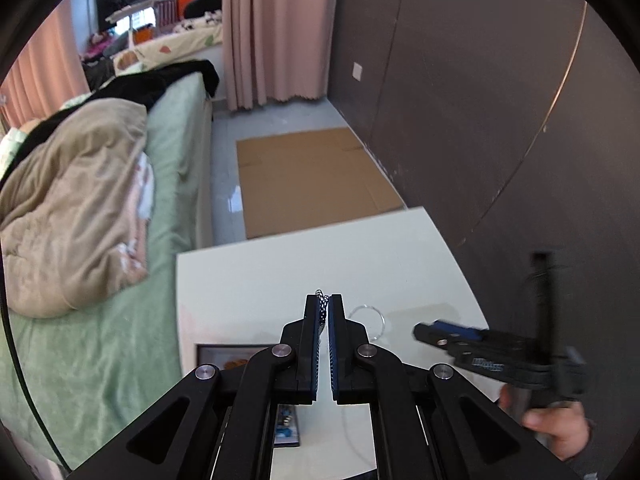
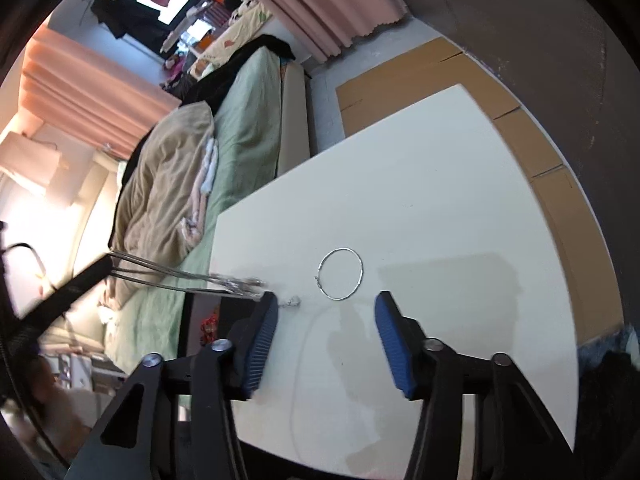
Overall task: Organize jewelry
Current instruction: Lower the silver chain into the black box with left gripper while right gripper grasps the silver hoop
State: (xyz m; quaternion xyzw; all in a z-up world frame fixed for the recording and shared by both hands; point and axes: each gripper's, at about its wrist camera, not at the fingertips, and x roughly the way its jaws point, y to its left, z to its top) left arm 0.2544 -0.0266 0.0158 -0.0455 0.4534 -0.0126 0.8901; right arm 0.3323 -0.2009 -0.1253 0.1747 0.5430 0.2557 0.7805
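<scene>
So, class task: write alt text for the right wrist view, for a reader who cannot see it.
An open right gripper hovers over a white table, aimed at a thin silver ring bangle lying flat. At left, a blurred silvery chain hangs from the left gripper; a bed with a tan blanket lies beyond.

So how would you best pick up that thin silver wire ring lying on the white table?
Pinch the thin silver wire ring across its near rim, coming steeply from above. It lies flat on the white table, so only the thin wire offers an edge.
</scene>
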